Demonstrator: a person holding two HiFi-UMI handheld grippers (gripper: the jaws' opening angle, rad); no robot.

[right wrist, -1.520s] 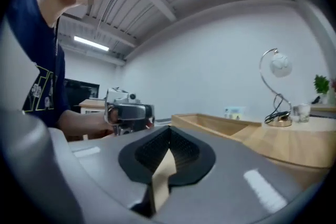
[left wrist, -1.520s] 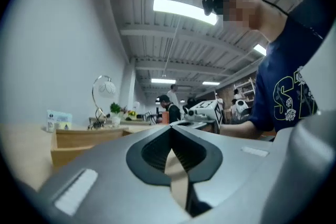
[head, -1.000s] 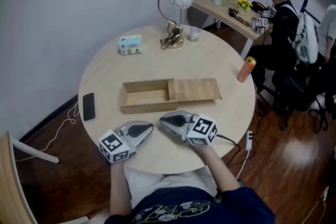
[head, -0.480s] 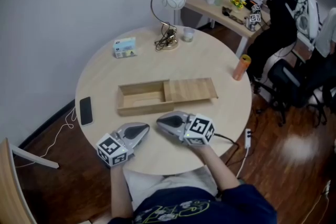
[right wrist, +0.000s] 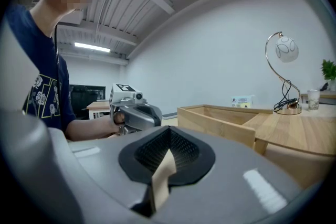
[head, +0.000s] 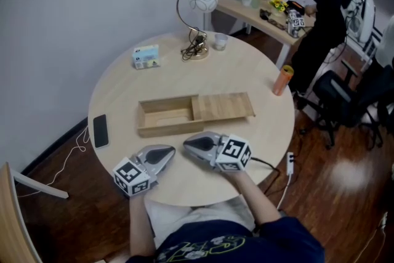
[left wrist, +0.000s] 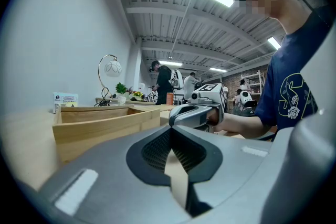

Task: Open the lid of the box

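Observation:
The wooden box (head: 165,115) lies in the middle of the round table (head: 258,64). Its sliding lid (head: 223,106) is pushed out to the right, so the left compartment stands open and looks empty. Both grippers rest on the table in front of the box, apart from it. My left gripper (head: 167,151) is shut with nothing in it, and my right gripper (head: 188,144) beside it is shut and empty too. The left gripper view shows the box (left wrist: 105,119) and the right gripper (left wrist: 202,112). The right gripper view shows the left gripper (right wrist: 134,113) and the box (right wrist: 220,120).
A black phone (head: 100,130) lies at the table's left edge. A lamp (head: 200,6), a small carton (head: 146,56) and a glass (head: 220,40) stand at the back, an orange can (head: 284,80) at the right. Behind, a person (head: 323,9) stands by a desk near a chair (head: 345,101).
The grippers and the box have not moved. The head view shifted a little a second ago, and the person at the back desk has shifted position.

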